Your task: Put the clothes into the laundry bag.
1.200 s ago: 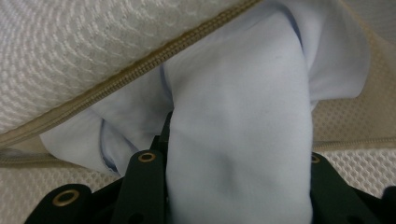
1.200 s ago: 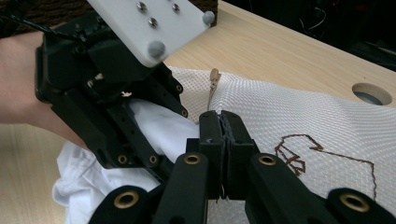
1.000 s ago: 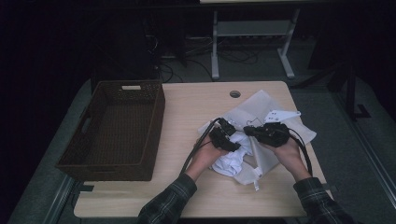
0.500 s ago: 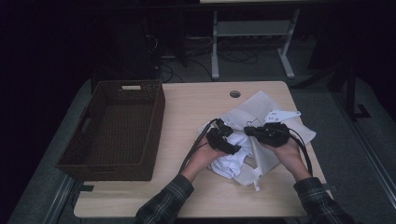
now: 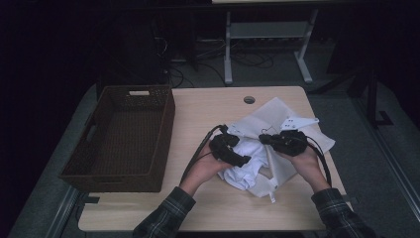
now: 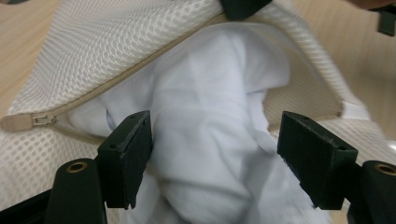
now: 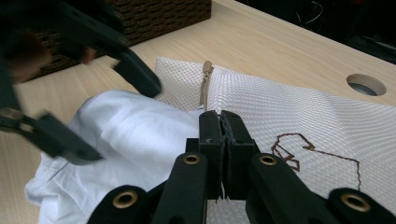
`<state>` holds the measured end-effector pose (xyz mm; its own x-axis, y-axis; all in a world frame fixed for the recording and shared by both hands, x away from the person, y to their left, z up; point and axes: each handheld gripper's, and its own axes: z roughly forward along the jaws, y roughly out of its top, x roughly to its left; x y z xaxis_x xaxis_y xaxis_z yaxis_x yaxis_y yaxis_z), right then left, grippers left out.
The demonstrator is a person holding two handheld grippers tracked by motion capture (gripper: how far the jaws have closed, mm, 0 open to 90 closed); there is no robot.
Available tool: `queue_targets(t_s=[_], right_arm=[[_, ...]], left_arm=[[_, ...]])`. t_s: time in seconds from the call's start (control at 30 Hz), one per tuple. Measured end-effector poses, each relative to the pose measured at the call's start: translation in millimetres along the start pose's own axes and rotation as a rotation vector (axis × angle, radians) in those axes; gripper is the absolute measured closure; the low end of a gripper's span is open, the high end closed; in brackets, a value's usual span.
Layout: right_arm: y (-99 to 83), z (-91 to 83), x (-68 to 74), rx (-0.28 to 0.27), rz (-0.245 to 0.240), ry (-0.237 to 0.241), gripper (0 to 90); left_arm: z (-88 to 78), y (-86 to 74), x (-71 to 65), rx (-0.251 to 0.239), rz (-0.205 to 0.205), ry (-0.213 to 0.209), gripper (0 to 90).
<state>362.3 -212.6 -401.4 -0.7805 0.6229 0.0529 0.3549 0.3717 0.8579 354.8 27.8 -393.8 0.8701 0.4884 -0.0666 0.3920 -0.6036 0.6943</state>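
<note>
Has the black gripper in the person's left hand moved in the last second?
Yes. The left gripper drew back toward the table's near edge, its jaws opening off the white cloth.

You have a light wooden table (image 5: 208, 114) filling the middle of the frame. A dark woven basket (image 5: 124, 136) sits at its left; a white mesh bag (image 5: 277, 119) and a white garment (image 5: 245, 171) lie right of centre.

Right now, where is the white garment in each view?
High view: white garment lies centre-right, between the hands.
Left gripper view: garment at centre, spilling from the mesh bag's opening.
Right gripper view: garment at left.
Shared landmark: mesh bag.
</note>
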Motion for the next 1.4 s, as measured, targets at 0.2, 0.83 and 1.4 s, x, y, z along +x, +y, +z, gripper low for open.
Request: queue_targets(t_s=[0.2,0.83,1.4], right_arm=[[-0.6,2.8,0.4,0.008,-0.004,0.003,87.2],[-3.7,10.8,4.3,0.037,-0.005,0.022,85.9],[-24.8,-12.5,20.5,0.098,0.058,0.071,53.7]], left_arm=[[-14.7,-5.4,-18.6,-0.014,0.037,-0.02,25.4],[35.2,-42.1,-34.5,0.102,0.058,-0.081,22.0],[39.3,-45.7,-43.5,0.115,0.112,0.004,32.8]])
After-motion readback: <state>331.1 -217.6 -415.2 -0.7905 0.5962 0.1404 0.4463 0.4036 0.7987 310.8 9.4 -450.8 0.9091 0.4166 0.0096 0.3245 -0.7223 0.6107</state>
